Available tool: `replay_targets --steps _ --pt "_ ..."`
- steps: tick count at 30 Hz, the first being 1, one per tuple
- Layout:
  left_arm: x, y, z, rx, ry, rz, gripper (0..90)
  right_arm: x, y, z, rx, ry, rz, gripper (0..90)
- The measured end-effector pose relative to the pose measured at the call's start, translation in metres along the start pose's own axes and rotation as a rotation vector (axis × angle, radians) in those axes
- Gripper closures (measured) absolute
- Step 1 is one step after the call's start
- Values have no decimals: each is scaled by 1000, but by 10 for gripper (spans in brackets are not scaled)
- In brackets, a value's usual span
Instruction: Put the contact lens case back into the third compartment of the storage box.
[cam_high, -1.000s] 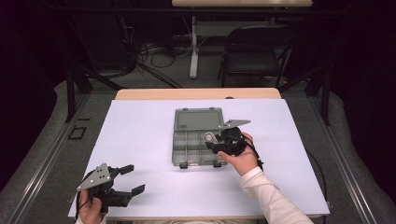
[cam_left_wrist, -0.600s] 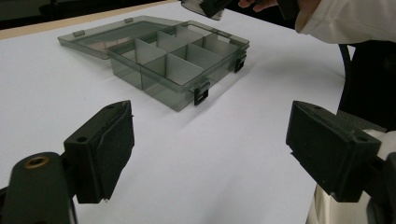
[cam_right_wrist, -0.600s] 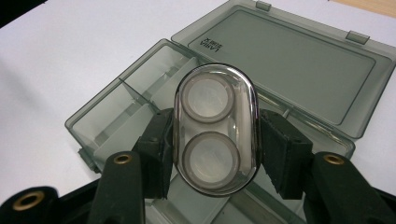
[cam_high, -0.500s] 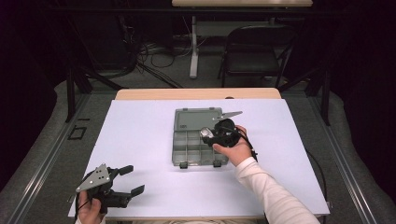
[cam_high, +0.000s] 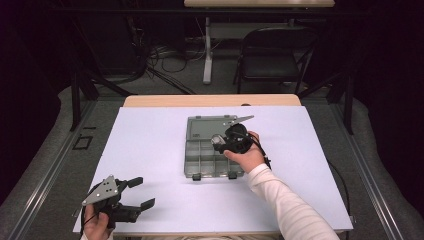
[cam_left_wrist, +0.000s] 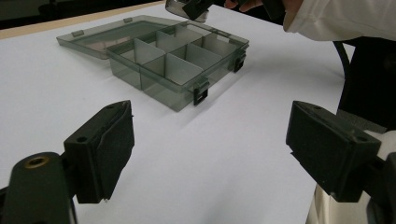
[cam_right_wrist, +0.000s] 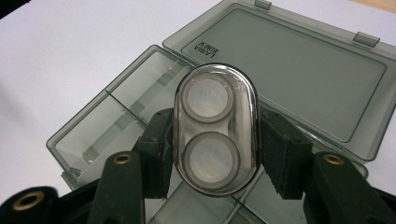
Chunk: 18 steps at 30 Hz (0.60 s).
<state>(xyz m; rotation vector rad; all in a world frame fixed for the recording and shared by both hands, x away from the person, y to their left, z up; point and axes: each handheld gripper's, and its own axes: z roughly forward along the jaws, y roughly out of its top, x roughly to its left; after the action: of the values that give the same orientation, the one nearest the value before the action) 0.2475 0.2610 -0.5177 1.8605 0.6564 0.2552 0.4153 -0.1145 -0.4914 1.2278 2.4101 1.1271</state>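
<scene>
As seen from the high view, my right gripper (cam_high: 226, 141) hovers over the open compartment box (cam_high: 212, 150) at mid-desk (cam_high: 150, 130), while my left gripper (cam_high: 137, 192) idles near the front corner. Left gripper view: its jaws gape wide, empty. Right gripper view: jaws clamp a clear two-well case (cam_right_wrist: 215, 128), probably a contact-lens case, above the compartments. I judge the step as placing; next, lower it into one compartment and release.
</scene>
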Motion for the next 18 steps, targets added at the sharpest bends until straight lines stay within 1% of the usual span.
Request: replay_targets --steps 6,10,18 --pt "0 0 1 1 -1 8 158 1 3 6 6 2 4 487" --pt "0 0 1 0 1 4 157 1 4 9 6 -2 3 487" --pt "0 1 1 3 1 4 158 -1 4 15 22 -8 8 487"
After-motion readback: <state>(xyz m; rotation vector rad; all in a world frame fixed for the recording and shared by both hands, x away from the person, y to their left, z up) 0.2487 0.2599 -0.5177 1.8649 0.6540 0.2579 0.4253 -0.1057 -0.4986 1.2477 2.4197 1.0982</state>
